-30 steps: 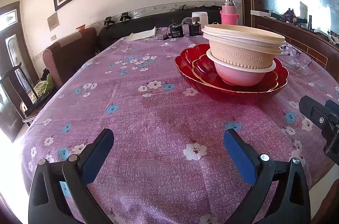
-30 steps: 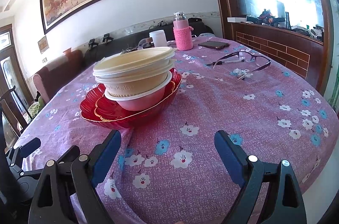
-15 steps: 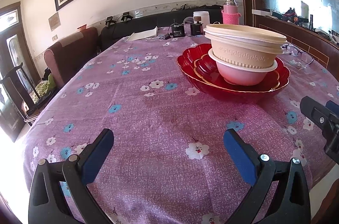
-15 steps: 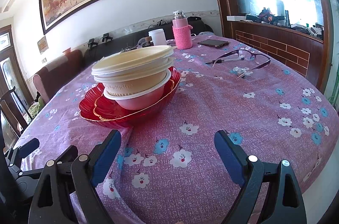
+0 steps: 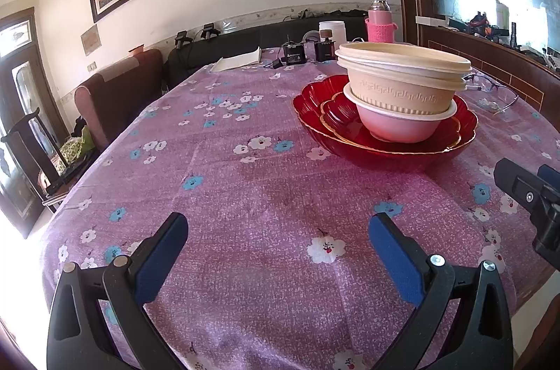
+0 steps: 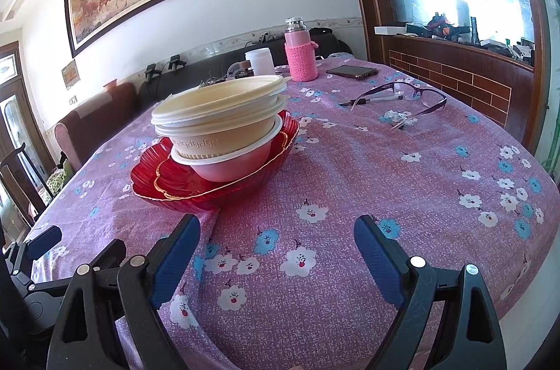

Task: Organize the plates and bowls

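A stack stands on the purple flowered tablecloth: a large red glass plate (image 5: 385,153) (image 6: 210,195), a smaller red plate (image 5: 339,118) in it, a pink-white bowl (image 5: 399,125) (image 6: 231,165), and cream bowls (image 5: 402,79) (image 6: 217,118) nested on top. My left gripper (image 5: 276,233) is open and empty, near the table's front edge, left of the stack. My right gripper (image 6: 276,237) is open and empty, in front of and right of the stack. Each gripper shows at the edge of the other's view.
At the far side stand a pink bottle (image 6: 301,55), a white jar (image 6: 259,60), black chargers (image 5: 294,57) and papers (image 5: 238,60). A phone (image 6: 351,71), glasses (image 6: 402,95) and a pen lie to the right. Chairs (image 5: 115,90) and a brick ledge (image 6: 455,86) surround the table.
Both grippers have drifted slightly; the stack sits a little differently in each view. Nothing was grasped or released.
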